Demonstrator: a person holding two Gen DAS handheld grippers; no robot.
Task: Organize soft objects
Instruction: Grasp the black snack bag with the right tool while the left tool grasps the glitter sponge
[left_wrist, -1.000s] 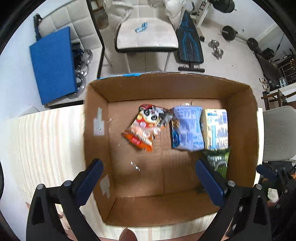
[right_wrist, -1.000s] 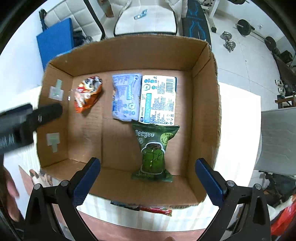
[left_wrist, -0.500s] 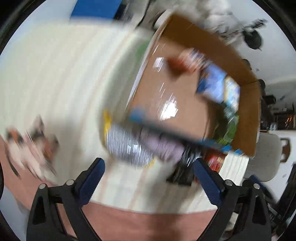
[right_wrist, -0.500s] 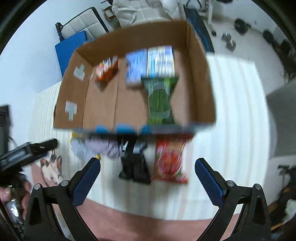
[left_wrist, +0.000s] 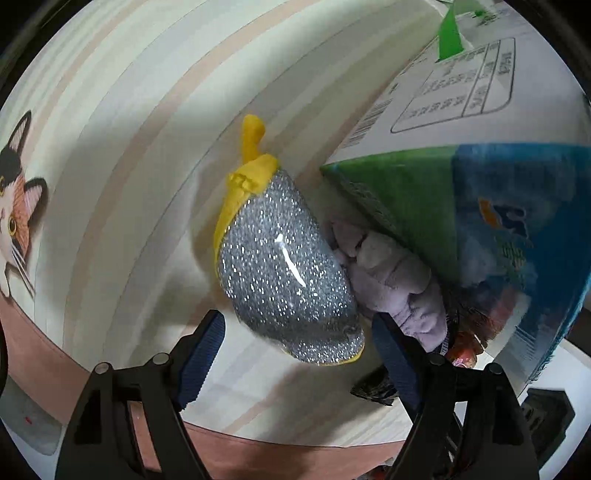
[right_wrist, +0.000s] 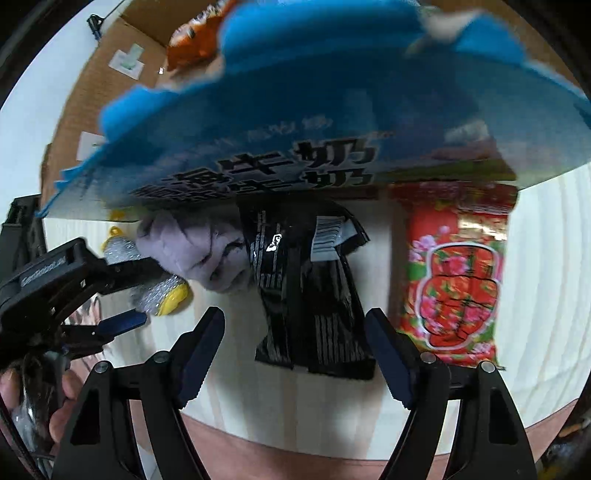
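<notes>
1. In the left wrist view, the left hand-held gripper (left_wrist: 295, 347) is spread wide, its blue-padded fingers (left_wrist: 201, 354) on either side of the near end of a silver glittery scrubbing sponge with yellow trim and a yellow loop (left_wrist: 280, 269). Neither pad visibly presses on it.
2. The sponge lies on the pale wood-grain surface (left_wrist: 129, 147), touching a lilac fuzzy soft bundle (left_wrist: 388, 273) on its right. That bundle is tucked under the printed blue-and-green outer wall of the cardboard box (left_wrist: 461, 206).
3. Only this view shows the cat picture (left_wrist: 14, 218) at the far left edge of the surface, and the box's white printed panel with a barcode.
4. In the right wrist view, the right hand-held gripper (right_wrist: 293, 347) is likewise spread and holds nothing, its fingers flanking the near end of a shiny black foil packet (right_wrist: 310, 291) that lies flat on the surface.
5. Only this view shows a red flowered snack packet (right_wrist: 458, 284) just beside the black one on its right, and an orange snack bag (right_wrist: 195, 44) inside the box, blurred.
6. It also shows the left gripper from the side (right_wrist: 122, 323), with the sponge (right_wrist: 159, 291) between its fingers and the lilac bundle (right_wrist: 199, 251) touching the black packet.
</notes>
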